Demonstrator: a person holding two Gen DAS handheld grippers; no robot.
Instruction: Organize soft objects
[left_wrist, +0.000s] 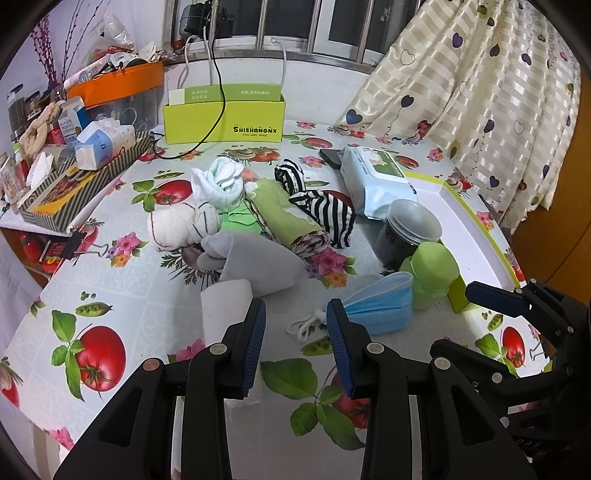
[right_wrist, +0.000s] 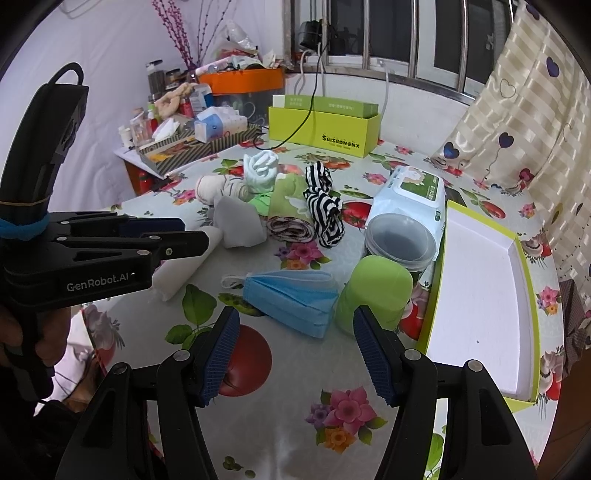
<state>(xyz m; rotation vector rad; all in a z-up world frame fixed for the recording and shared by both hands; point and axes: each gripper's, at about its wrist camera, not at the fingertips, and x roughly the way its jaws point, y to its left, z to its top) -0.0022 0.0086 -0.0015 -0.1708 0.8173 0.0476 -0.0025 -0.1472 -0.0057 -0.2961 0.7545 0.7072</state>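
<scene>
A heap of soft things lies mid-table: mint-white socks (left_wrist: 221, 177), a cream sock bundle (left_wrist: 173, 225), a grey sock (left_wrist: 251, 258), a rolled green cloth (left_wrist: 291, 214) and a black-and-white striped cloth (left_wrist: 325, 210). A white roll (left_wrist: 225, 306) lies just left of my left gripper (left_wrist: 295, 314), which is open over bare tablecloth. A folded blue face mask (right_wrist: 291, 295) lies right ahead of my right gripper (right_wrist: 295, 321), whose jaws stand wide open and hold nothing. The mask's ear loop (left_wrist: 306, 326) lies on the cloth by the left gripper's right finger.
A white tray with lime walls (right_wrist: 480, 295) lies open at the right. Beside it are a green plastic case (right_wrist: 373, 291), a dark lidded jar (right_wrist: 399, 240) and a wet-wipes pack (right_wrist: 413, 199). A lime box (left_wrist: 225, 122) stands at the back, cluttered boxes (left_wrist: 74, 173) at the left.
</scene>
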